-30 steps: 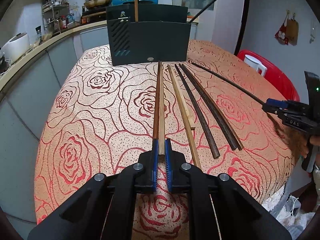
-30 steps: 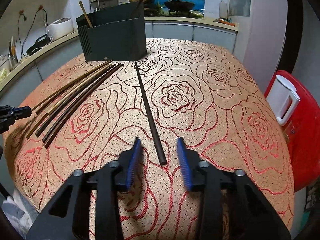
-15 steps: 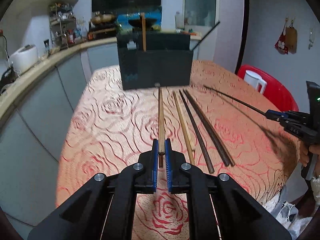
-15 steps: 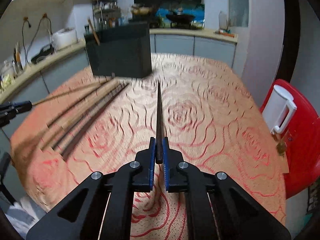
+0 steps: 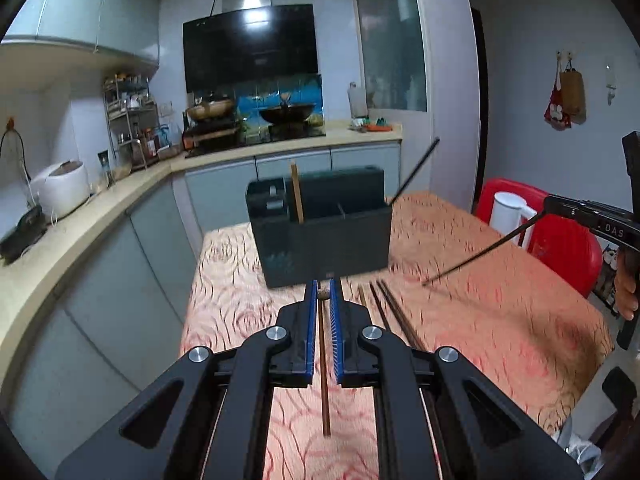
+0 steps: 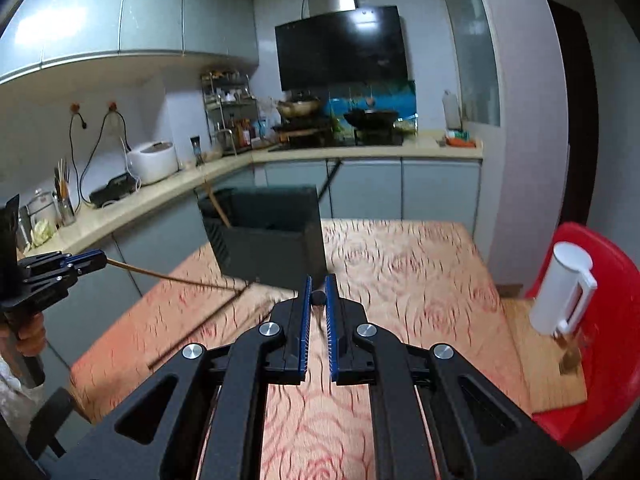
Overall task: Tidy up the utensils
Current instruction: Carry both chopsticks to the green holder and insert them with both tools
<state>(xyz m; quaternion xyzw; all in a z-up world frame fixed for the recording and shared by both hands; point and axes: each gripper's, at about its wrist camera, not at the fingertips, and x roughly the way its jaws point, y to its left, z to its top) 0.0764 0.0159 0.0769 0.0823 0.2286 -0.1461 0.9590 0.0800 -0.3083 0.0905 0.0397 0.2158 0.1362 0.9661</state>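
Both chopsticks (image 5: 323, 360) lifted, dark holder (image 5: 320, 232) straight ahead.

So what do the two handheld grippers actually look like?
Both match: the left gripper and right gripper have black angular frames, silver round bolts and blue ribbed finger pads. The right one's side shows white lettering. No sleeve is clearly visible.

In the left wrist view the dark holder (image 5: 320, 232) stands mid-frame on the rose-patterned table (image 5: 500, 280), blocking the straight path ahead; its open top is free except for an upright stick (image 5: 297, 192). Loose chopsticks (image 5: 394, 316) lie just right of centre. Bare cloth lies open at right, bounded by the red chair (image 5: 568, 248).
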